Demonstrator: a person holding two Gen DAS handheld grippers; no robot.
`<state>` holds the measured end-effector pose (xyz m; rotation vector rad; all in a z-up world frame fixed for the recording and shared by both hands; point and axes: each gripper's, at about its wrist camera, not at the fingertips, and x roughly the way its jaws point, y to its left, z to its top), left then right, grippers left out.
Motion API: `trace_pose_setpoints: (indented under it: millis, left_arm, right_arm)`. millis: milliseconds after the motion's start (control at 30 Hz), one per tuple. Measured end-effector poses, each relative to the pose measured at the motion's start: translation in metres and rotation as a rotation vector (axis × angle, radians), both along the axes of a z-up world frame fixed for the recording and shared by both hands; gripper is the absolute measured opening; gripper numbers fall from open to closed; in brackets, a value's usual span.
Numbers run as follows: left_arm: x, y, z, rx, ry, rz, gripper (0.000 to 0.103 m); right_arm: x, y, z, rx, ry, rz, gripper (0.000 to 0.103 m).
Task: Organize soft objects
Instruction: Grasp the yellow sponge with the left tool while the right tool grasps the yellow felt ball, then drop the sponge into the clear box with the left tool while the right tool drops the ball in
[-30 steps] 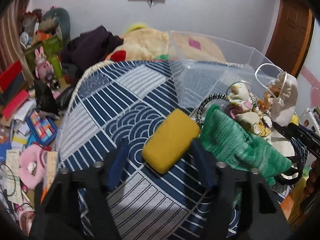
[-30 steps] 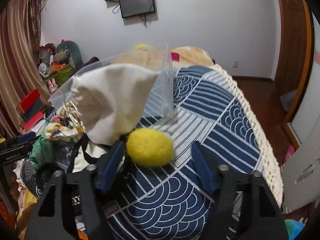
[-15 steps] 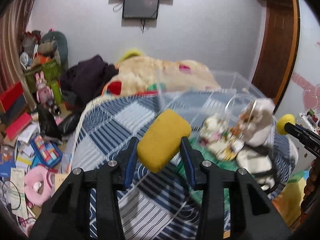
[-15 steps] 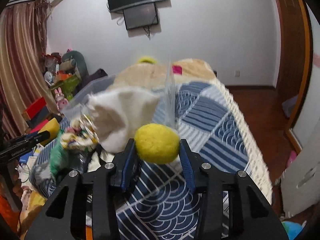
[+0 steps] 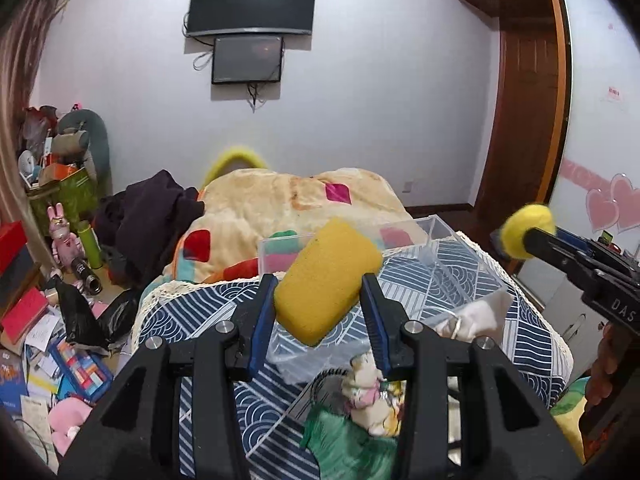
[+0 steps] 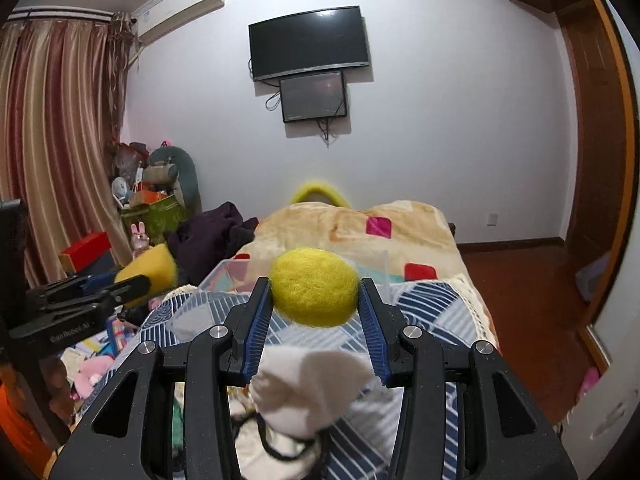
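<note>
The left gripper point(image 5: 324, 312) pinched a yellow sponge point(image 5: 326, 282) between its blue-padded fingers point(image 5: 262, 322), holding it tilted in the air above the near end of the bed. The right gripper point(image 6: 314, 314) likewise clamped a yellow felt ball point(image 6: 314, 286) between its pads point(image 6: 372, 328), raised clear of the bedding. In the left wrist view that ball point(image 5: 526, 230) showed at the far right, at the tip of the other tool; in the right wrist view the sponge point(image 6: 154, 270) showed at the left edge the same way, so the two tools were well apart, side by side.

Below and beyond both stood a clear plastic box point(image 5: 436, 256) on the blue patterned quilt point(image 5: 200, 316), open at the top. Near the cameras lay a heap of soft things: a white cloth pouch point(image 6: 304, 388), a small plush toy point(image 5: 370, 392) and a green knitted cloth point(image 5: 348, 444) just beside it. Farther off, a beige blanket point(image 5: 280, 200) covered the far end of the bed, with a dark garment point(image 5: 152, 216) heaped at its left. A television point(image 6: 310, 42) hung on the far wall
</note>
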<state>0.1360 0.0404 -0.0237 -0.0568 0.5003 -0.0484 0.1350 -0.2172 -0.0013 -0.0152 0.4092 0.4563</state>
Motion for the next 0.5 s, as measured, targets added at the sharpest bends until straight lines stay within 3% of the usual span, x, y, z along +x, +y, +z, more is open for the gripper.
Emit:
trace_pose_setpoints:
  millis: [267,500]
  left_arm:
    - [0.040,-0.002,-0.018,0.002,0.100,-0.005,0.042]
    - [0.071,-0.013,-0.042,0.057,0.210,0.003,0.042]
  right_arm:
    - [0.041,0.020,-0.017,-0.075,0.103,0.023,0.040]
    - [0.062,0.038,-0.039,-0.156,0.201,0.049,0.040]
